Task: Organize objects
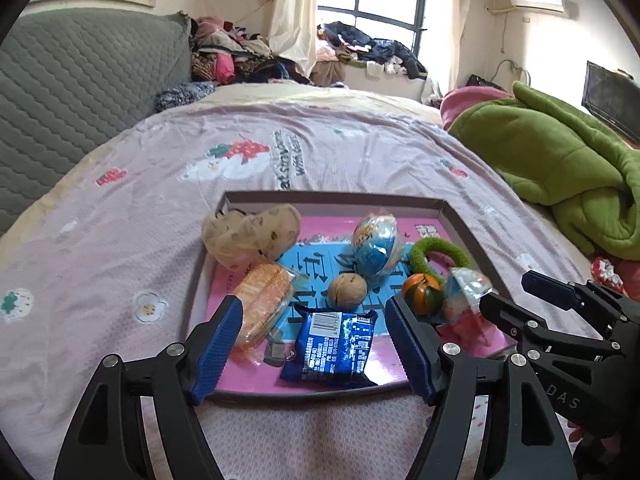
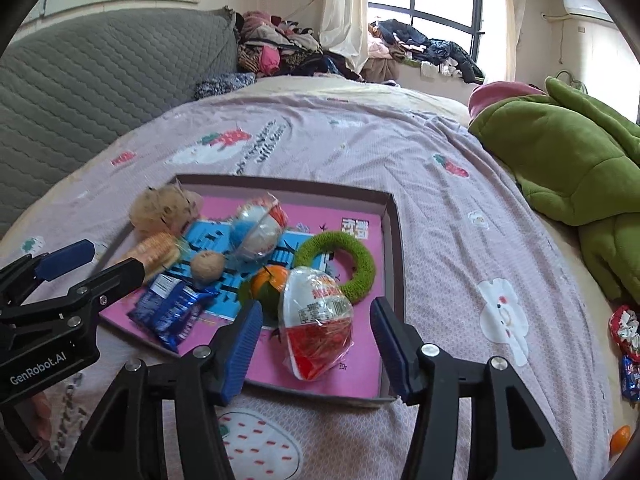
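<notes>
A shallow box tray [image 1: 340, 197] [image 2: 390, 240] with a pink printed floor lies on the bed. In it are a blue snack packet [image 1: 334, 346] [image 2: 170, 308], a cracker pack [image 1: 262, 304] [image 2: 158, 254], a walnut [image 1: 347, 290] [image 2: 207, 266], a tangerine [image 1: 422, 292] [image 2: 269, 282], a green ring [image 1: 438, 256] [image 2: 340, 266], a beige scrunchie [image 1: 250, 234] [image 2: 162, 208], a blue wrapped egg [image 1: 375, 242] [image 2: 258, 228] and a red wrapped egg [image 1: 466, 292] [image 2: 318, 320]. My left gripper [image 1: 316, 344] is open over the blue packet. My right gripper [image 2: 316, 354] is open around the red egg, jaws apart from it.
A green blanket [image 1: 560, 168] [image 2: 580, 168] lies on the bed's right side. More snack packets [image 2: 626, 344] and a second tangerine [image 2: 620, 438] lie at the right edge. A grey quilted headboard [image 1: 80, 80] stands left. Clothes pile up by the window [image 1: 376, 50].
</notes>
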Action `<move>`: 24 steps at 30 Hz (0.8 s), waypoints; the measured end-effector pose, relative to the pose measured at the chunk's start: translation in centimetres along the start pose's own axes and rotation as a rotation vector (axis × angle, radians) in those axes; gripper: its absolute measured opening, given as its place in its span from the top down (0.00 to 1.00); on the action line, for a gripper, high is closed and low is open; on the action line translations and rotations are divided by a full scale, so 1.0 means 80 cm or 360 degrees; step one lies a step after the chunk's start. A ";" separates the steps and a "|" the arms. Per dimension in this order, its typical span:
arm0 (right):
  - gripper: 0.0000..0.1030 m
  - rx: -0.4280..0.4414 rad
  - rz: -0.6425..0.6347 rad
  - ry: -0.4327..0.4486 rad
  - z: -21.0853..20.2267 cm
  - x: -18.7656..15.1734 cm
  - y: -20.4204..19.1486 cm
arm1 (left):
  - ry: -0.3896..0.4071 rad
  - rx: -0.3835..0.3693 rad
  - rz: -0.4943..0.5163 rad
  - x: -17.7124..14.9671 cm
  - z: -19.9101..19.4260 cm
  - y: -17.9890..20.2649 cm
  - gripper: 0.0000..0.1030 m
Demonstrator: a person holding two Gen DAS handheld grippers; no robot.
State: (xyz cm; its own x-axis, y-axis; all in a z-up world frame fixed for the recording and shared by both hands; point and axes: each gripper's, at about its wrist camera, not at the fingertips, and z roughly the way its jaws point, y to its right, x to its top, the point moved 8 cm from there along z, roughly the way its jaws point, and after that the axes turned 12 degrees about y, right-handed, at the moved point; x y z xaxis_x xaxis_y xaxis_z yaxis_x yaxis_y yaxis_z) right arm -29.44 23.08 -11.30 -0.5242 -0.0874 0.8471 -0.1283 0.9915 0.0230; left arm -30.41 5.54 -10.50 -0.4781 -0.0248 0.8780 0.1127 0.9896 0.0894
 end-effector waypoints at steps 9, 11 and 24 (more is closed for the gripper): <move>0.42 0.0010 0.0028 0.0100 -0.055 0.032 -0.011 | 0.0070 0.0048 0.0010 0.028 -0.057 -0.004 0.25; 0.42 0.0008 0.0022 0.0121 -0.067 0.038 -0.013 | 0.0099 0.0076 0.0019 0.037 -0.072 -0.005 0.25; 0.37 0.0006 0.0025 0.0250 -0.154 0.078 -0.025 | 0.0184 0.0140 0.0015 0.072 -0.158 -0.013 0.25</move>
State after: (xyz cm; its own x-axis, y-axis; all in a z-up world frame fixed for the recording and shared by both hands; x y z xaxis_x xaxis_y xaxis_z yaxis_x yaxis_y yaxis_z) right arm -22.06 21.75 0.46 -0.3883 -0.0554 0.9199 -0.1242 0.9922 0.0074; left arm -22.27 2.60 0.46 -0.3733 -0.0267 0.9273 0.0374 0.9983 0.0438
